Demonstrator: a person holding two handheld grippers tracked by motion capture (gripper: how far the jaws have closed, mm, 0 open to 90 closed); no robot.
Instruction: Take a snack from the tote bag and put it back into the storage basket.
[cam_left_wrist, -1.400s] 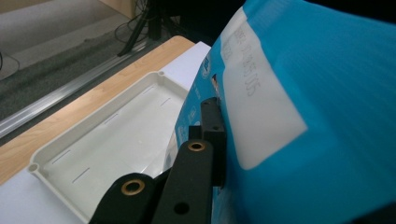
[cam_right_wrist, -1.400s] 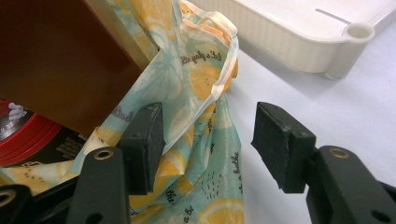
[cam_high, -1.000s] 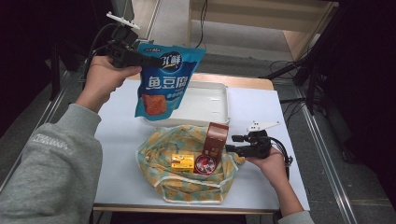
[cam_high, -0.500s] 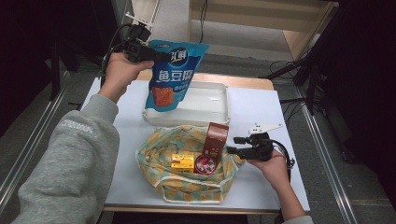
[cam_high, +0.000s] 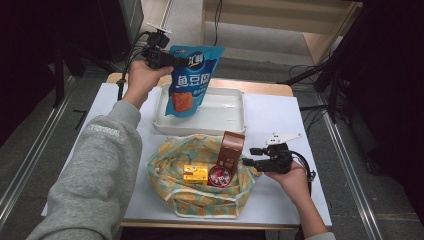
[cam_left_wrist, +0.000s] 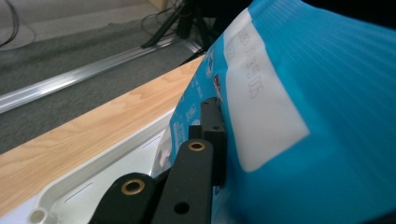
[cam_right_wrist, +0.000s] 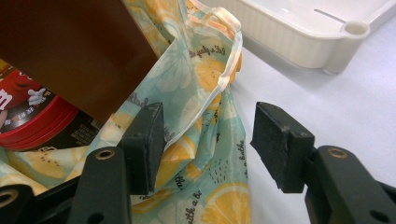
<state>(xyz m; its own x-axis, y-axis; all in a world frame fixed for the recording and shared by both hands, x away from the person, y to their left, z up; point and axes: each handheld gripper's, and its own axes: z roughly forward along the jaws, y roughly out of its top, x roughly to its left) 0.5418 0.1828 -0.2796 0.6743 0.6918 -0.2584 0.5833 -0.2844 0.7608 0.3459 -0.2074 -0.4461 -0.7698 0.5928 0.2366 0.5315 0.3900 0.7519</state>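
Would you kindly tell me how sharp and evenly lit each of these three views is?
High view: table bright, surroundings nearly black, slightly soft. Left gripper view: blue bag close and blurred, floor behind soft too. Right gripper view: lemon-print bag sharp, brown box dark, tray bright with a soft shadow beneath.

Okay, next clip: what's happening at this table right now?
A person is unpacking a lemon-print bag on the white table. The left gripper is shut on the top edge of a blue snack pouch, holding it above the white tray; the pouch has not been set down. The right gripper sits open beside the bag's edge, its fingers touching the cloth without clamping it. Inside the bag are a brown box, a yellow box and a red tin.
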